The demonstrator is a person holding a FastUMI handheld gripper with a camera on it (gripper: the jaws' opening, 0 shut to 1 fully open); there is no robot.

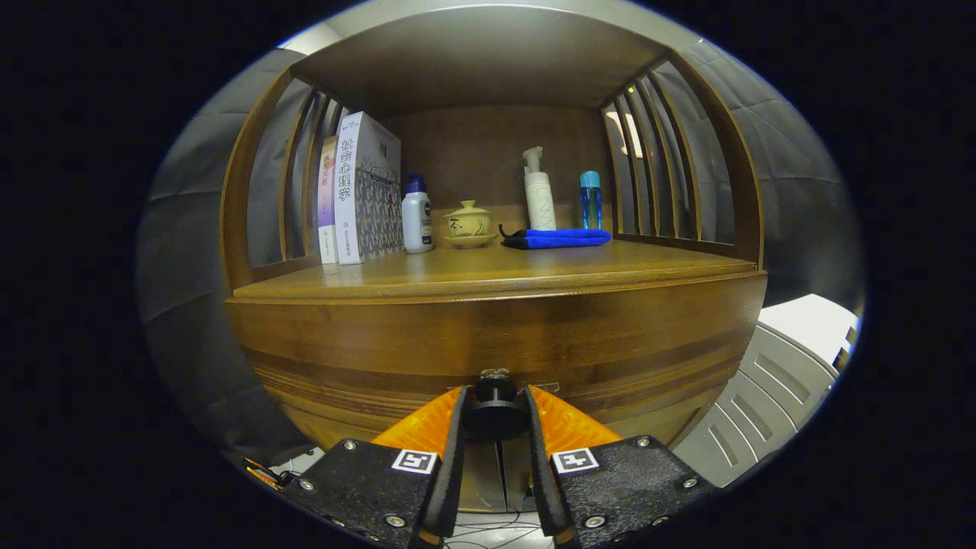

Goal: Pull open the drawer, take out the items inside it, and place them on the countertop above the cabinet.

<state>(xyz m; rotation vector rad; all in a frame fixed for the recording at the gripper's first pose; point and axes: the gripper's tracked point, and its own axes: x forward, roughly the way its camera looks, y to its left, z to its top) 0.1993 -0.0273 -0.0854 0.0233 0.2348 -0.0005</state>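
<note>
You're looking at a wooden cabinet (496, 335) w/ slatted sides; on its countertop (488, 267), going left to right, two books (358, 198) are standing upright against the left slats; just beside them a small white bottle (416, 217) w/ a dark cap is standing; next a yellow lidded cup (467, 223) is sitting on its saucer; then a folded blue cloth (557, 238) is lying flat, w/ a tall white pump bottle (539, 194) standing behind it & a slim blue bottle (590, 200) just to the right of that; lower down, the drawer (496, 358) front is sitting flush in the cabinet, not pulled out yet; your gripper (496, 415) is sitting at the drawer's middle, its fingers (427, 427) closing in on the round dark knob (496, 404) from both sides, pressing on it as far as you can see; off to the right, beyond the cabinet, a pale ribbed bin (778, 381) is standing; cables are lying under the fingers.
</note>
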